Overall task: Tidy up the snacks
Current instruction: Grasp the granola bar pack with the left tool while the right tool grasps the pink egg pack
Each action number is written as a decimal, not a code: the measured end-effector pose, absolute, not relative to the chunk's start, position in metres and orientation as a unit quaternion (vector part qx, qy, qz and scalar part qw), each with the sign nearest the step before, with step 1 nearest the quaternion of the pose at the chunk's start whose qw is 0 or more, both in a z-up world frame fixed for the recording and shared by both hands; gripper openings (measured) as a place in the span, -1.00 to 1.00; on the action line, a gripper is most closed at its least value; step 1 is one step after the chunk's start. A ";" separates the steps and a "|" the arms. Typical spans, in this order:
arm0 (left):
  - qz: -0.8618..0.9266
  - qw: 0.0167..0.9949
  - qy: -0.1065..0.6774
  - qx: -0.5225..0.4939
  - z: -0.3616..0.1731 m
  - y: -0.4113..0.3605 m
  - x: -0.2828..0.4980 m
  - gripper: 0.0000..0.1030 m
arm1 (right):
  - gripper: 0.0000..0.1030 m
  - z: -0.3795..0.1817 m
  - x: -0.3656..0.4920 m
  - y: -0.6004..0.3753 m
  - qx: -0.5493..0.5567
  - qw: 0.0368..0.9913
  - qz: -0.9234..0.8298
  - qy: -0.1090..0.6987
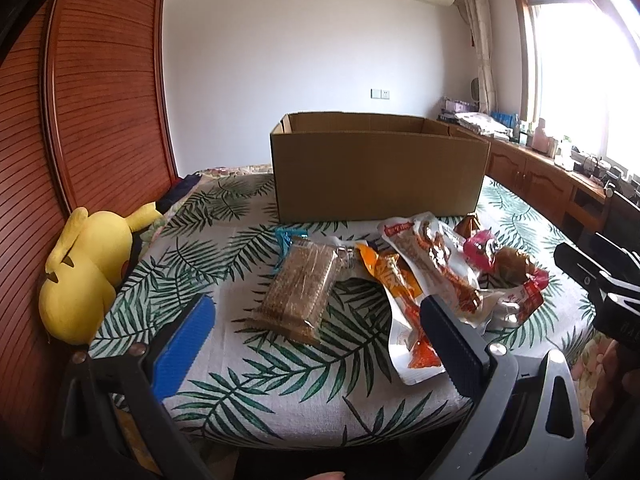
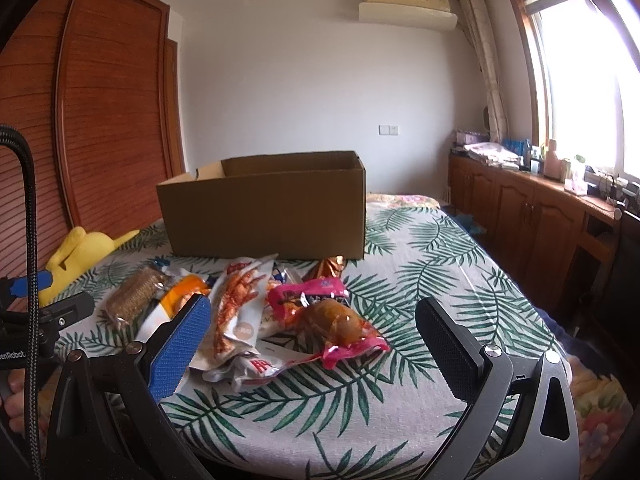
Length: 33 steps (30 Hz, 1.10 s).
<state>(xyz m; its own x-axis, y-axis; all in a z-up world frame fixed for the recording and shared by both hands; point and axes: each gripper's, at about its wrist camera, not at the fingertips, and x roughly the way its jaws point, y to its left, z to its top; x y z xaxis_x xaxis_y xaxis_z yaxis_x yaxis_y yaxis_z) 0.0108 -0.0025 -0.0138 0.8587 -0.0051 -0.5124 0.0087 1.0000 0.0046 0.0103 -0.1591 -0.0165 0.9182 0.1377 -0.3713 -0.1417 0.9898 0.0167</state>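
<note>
A: How are the two grippers posed?

B: The left gripper (image 1: 316,336) hovers low over the near edge of the bed, pointing toward the open brown corrugated cardboard box (image 1: 378,172). Its jaws stand wide apart with nothing between them; one finger carries a ribbed blue pad (image 1: 184,350), the other a dark textured pad (image 1: 450,344).

A: And the right one?

B: The right gripper (image 2: 312,344) is held level at a similar height, jaws likewise spread wide and gripping nothing. It sits just right of the left one, whose black frame shows at the edge of its view.

A: Where are the snacks?

B: Heaped on the white bedspread with green palm-leaf print (image 1: 248,364), just in front of the box and outside it. From the left: a clear-wrapped block of brown, grainy wafer bars (image 1: 302,286), an orange foil pouch (image 1: 394,276), a glossy clear-and-white pouch of reddish chicken feet (image 2: 236,312), and a crinkled pink wrapper holding a shiny brown lump (image 2: 334,316).

A: Do they touch?

B: The packs overlap one another. The wafer block lies nearest the left gripper's gap; the pink pack lies nearest the right one's.

A: Anything beside them?

B: A soft yellow plush toy (image 1: 86,268) leans against the slatted reddish wooden wardrobe (image 1: 100,92).
</note>
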 end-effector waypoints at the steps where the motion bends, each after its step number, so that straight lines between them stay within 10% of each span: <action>1: -0.004 0.963 0.268 0.005 -0.015 -0.003 0.012 1.00 | 1.00 -0.018 0.012 -0.161 -0.006 0.979 0.071 0.192; 14: -0.021 0.950 0.313 0.004 -0.032 0.014 0.043 1.00 | 0.95 -0.036 0.054 -0.178 -0.030 0.959 0.095 0.265; 33: -0.087 0.916 0.393 0.001 -0.033 0.034 0.104 0.93 | 0.32 -0.050 0.118 -0.177 -0.061 0.907 0.171 0.380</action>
<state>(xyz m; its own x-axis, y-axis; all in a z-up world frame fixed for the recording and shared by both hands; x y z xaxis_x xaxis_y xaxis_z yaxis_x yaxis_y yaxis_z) 0.1045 0.0344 -0.0332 0.6764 -0.1578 -0.7194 0.1594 0.9850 -0.0661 0.1175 -0.1767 -0.0500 0.6533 0.2648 -0.7093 -0.3567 0.9340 0.0202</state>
